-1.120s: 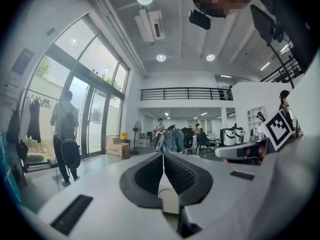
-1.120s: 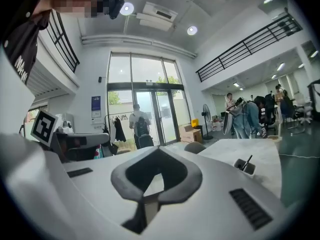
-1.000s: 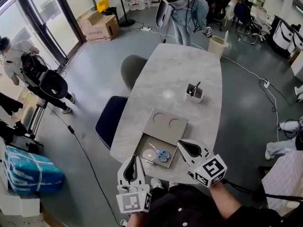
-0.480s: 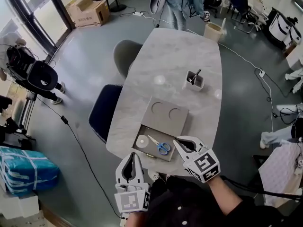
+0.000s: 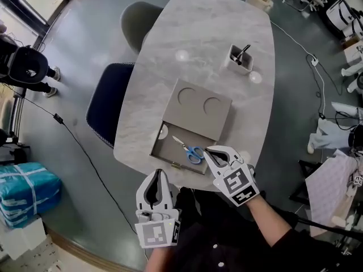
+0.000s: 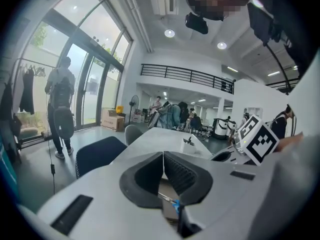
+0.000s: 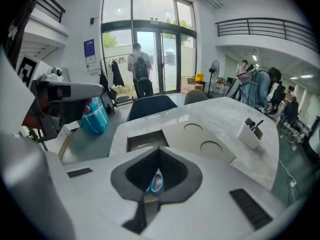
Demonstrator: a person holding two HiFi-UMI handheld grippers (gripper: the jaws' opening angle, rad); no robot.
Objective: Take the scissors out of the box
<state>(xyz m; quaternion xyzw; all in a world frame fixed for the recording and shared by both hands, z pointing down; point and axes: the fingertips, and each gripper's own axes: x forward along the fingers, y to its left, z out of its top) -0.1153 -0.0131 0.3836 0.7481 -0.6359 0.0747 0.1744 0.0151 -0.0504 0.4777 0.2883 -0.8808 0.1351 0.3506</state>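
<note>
Blue-handled scissors (image 5: 190, 151) lie in the open grey box (image 5: 168, 152) at the table's near edge. The box's lid (image 5: 195, 107), with two round recesses, is slid toward the far side. My right gripper (image 5: 207, 150) is shut and empty, its tips just right of the scissors' handles. In the right gripper view the blue handle (image 7: 156, 182) shows below the closed gripper tip (image 7: 159, 149). My left gripper (image 5: 159, 173) is shut and empty, short of the table's edge and near the box's front. The left gripper (image 6: 163, 154) looks over the scissors (image 6: 172, 201).
A white holder with pens (image 5: 240, 58) stands further up the table. A dark blue chair (image 5: 108, 106) and a grey chair (image 5: 136, 18) sit at the table's left side. On the floor at the left lie a blue bundle (image 5: 25, 188) and a cable.
Both grippers have sunk toward the table. The right one has tilted down and come up to the box's right side by the scissors. The scissors and the box have not moved.
</note>
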